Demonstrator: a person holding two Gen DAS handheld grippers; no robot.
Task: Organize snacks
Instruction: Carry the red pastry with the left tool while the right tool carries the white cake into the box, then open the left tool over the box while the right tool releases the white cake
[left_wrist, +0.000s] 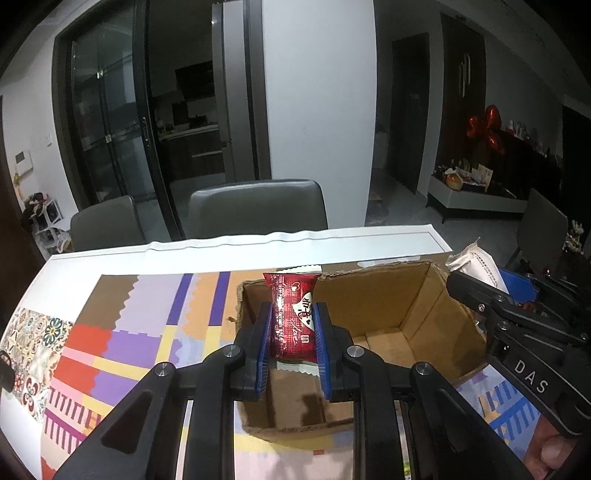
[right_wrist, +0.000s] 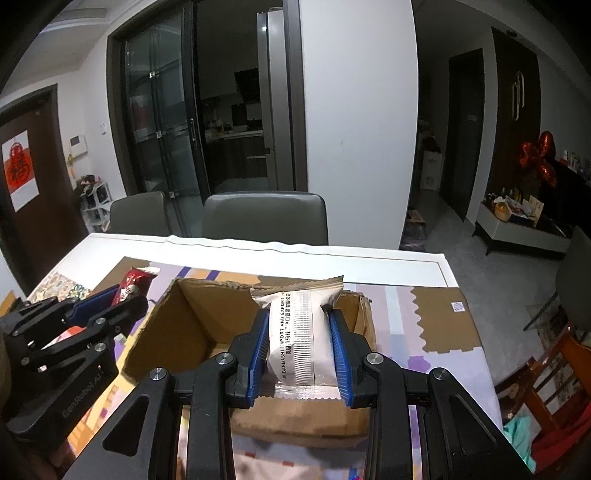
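My left gripper (left_wrist: 293, 314) is shut on a red snack packet (left_wrist: 293, 317) and holds it above the left part of an open cardboard box (left_wrist: 424, 314). My right gripper (right_wrist: 298, 317) is shut on a white snack packet (right_wrist: 301, 332) and holds it above the same box (right_wrist: 184, 325). In the left wrist view the right gripper (left_wrist: 476, 284) and its white packet (left_wrist: 476, 262) show at the box's right edge. In the right wrist view the left gripper (right_wrist: 114, 299) with the red packet (right_wrist: 131, 286) shows left of the box.
The box stands on a colourful patterned mat (left_wrist: 122, 332) on a white table (left_wrist: 258, 247). Two grey chairs (left_wrist: 258, 206) stand behind the table's far edge. An orange chair (right_wrist: 554, 398) stands at the table's right side.
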